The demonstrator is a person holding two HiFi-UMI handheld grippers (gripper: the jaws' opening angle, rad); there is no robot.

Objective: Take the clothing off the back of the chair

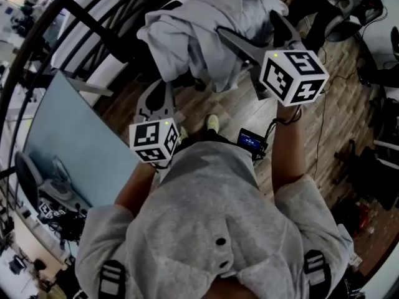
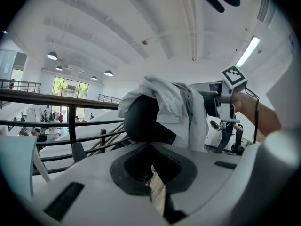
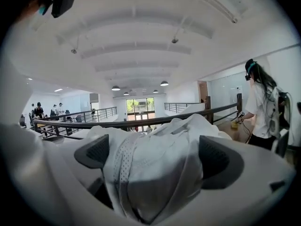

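We are holding the right gripper [image 3: 153,161] with its pads [image 3: 94,152] standing wide apart. The white clothing [image 1: 193,36] is bulging up between them, not pinched. The left gripper [image 2: 155,173] is sitting nearer our body, jaws together on nothing. The clothing is lying heaped over the top of the dark chair back [image 2: 141,119]. We are judging it light, soft and limp, likely to sag and trail, so we are favouring a thick bunched fold near the top rather than one loose edge.
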